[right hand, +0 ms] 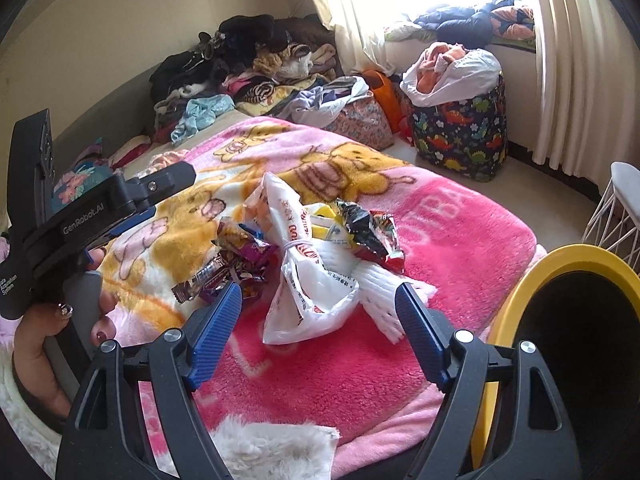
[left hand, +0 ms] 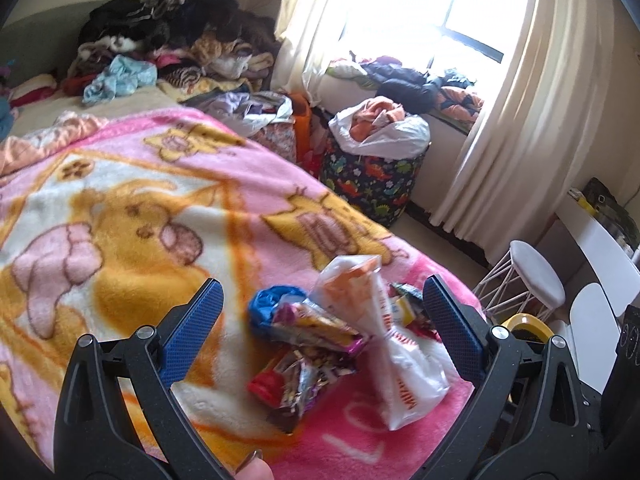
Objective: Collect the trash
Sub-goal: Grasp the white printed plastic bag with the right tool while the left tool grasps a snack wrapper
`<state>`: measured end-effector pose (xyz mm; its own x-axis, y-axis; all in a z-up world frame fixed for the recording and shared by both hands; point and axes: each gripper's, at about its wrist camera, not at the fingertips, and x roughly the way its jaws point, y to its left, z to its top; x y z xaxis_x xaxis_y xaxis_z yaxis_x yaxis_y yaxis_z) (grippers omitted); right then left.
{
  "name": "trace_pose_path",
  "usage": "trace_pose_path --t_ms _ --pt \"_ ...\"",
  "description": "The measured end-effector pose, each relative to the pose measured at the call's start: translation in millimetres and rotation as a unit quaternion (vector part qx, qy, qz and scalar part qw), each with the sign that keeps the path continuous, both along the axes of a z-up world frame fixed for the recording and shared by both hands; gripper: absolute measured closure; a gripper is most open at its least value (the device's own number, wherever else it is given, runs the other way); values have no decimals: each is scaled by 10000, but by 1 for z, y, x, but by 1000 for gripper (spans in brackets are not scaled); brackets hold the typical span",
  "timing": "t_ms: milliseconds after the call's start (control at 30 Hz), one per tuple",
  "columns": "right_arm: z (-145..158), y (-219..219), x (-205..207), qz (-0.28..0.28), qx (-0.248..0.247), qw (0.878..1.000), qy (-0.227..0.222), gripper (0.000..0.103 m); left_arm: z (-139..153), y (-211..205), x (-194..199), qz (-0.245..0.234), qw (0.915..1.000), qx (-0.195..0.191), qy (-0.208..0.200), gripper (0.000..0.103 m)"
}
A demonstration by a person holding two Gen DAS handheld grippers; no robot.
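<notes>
The right gripper [right hand: 318,294] hung over the near edge of the bed, its blue fingers [right hand: 216,330] spread wide with nothing pinched between them. Just past the fingertips, and lined up with the gap, lay a white plastic bag [right hand: 310,280] knotted at its middle, resting on the pink blanket [right hand: 460,232]. Touching the bag on the side of the right finger was a dark crumpled snack wrapper [right hand: 370,230], with a bit of yellow packaging [right hand: 326,224] tucked behind it. On the side of the left finger sat a cluster of purple and silver wrappers [right hand: 236,264]. Outside the right finger, close by, stood a bin with a yellow rim [right hand: 532,276].

The left gripper [left hand: 322,294] also had its fingers [left hand: 196,328] spread apart and empty. The same heap of trash lay between and just ahead of them: the white bag nearer the right finger, the shiny wrappers [left hand: 308,344] in the middle, and a crumpled blue piece [left hand: 266,306] beyond the wrappers. In the right wrist view, the person's hand [right hand: 60,320] held that gripper off to the left of the heap.

Farther off, beyond the bed's edge, a dinosaur-print basket [right hand: 460,136] stood on the floor, stuffed with a white bag of clothes. A pile of clothing [left hand: 168,48] lay at the far end of the bed, and curtains [left hand: 532,100] hung by the bright window.
</notes>
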<state>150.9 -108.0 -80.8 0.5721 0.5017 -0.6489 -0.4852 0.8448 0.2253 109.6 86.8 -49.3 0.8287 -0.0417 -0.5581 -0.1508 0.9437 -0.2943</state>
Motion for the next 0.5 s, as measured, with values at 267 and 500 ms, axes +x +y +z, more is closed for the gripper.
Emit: trace_pose_path --t_ms 267,500 --pt "-15 11 12 -6 -93 9997 210 26 -21 13 21 18 9969 -567 548 26" --pt "-28 22 25 -16 -180 9990 403 26 -37 15 42 56 9925 -822 905 35"
